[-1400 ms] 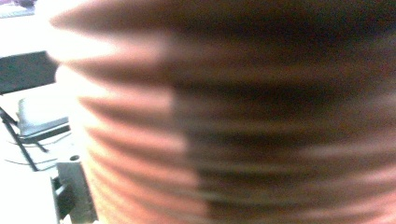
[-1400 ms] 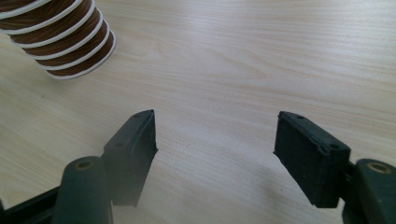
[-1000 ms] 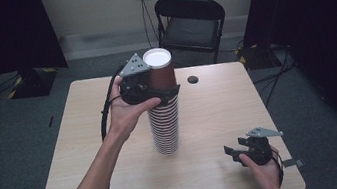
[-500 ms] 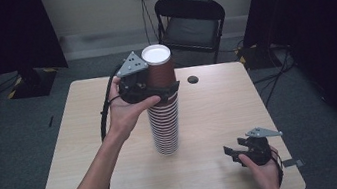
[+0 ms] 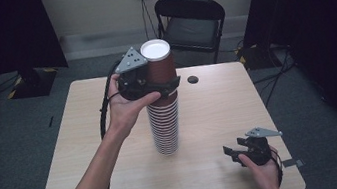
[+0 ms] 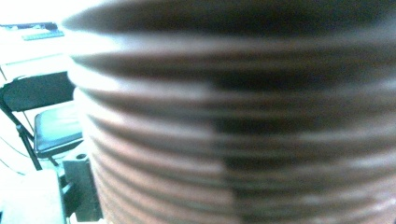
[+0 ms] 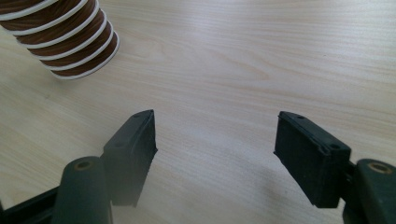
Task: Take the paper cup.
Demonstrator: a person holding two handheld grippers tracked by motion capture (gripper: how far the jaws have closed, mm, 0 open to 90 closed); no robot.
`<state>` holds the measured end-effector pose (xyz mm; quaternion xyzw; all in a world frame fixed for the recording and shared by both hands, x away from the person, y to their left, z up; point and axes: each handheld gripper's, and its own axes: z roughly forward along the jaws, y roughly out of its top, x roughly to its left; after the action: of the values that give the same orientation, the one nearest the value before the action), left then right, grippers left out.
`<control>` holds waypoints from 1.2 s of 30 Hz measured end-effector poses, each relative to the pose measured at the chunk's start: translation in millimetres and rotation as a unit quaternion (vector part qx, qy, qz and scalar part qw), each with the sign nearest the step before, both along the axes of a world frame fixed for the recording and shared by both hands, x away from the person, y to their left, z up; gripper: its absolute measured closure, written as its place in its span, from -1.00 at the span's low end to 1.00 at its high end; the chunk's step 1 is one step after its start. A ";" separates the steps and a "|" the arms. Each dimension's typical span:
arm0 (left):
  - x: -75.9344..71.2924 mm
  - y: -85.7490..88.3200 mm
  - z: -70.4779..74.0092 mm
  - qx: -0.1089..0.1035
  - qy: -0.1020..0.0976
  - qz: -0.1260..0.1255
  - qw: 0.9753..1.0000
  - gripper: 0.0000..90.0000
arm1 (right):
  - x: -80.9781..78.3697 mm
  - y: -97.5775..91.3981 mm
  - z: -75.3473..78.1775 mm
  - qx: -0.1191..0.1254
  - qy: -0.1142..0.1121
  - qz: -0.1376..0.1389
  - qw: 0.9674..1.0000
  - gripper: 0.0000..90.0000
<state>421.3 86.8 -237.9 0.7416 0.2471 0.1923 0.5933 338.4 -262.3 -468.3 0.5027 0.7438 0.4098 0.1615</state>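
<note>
A pale wood-grain table is standing on grey carpet, with a black folding chair beyond its far edge and dark curtains on both sides of the room. A small dark disc is lying near the table's far edge.

At the middle of the table, a stack of brown paper cups is standing upright, its long axis vertical. The cups are nested upside down, so their rolled white rims are forming a ribbed column, and the white bottom of the top cup is facing the ceiling. In my left gripper view the ridges are blurring into brown bands right against the lens.

My left gripper is reaching in from the left at the top of the stack, and its jaws are closing around the top cup. My left hand is wrapping the gripper from below.

My right gripper is resting over the near right of the table, well apart from the stack, its flat black jaws spread wide with bare wood between them.
</note>
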 end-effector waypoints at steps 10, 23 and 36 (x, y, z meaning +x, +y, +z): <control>-1.9 -0.7 13.8 -0.017 -0.022 0.002 1.000 -0.74 | 0.2 -0.1 -0.1 0.002 -0.001 0.000 1.000 -0.35; -3.9 2.7 28.2 -0.042 -0.048 0.011 0.998 -0.74 | 0.3 -0.1 -0.3 0.004 -0.001 0.000 1.000 -0.36; -11.2 11.7 38.5 -0.073 -0.069 0.013 0.995 -0.74 | 0.2 0.8 0.2 0.003 -0.003 0.002 1.000 -0.36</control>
<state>410.1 98.5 -199.3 0.6780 0.2285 0.2320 0.6590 338.6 -261.5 -468.1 0.5007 0.7429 0.4139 0.1614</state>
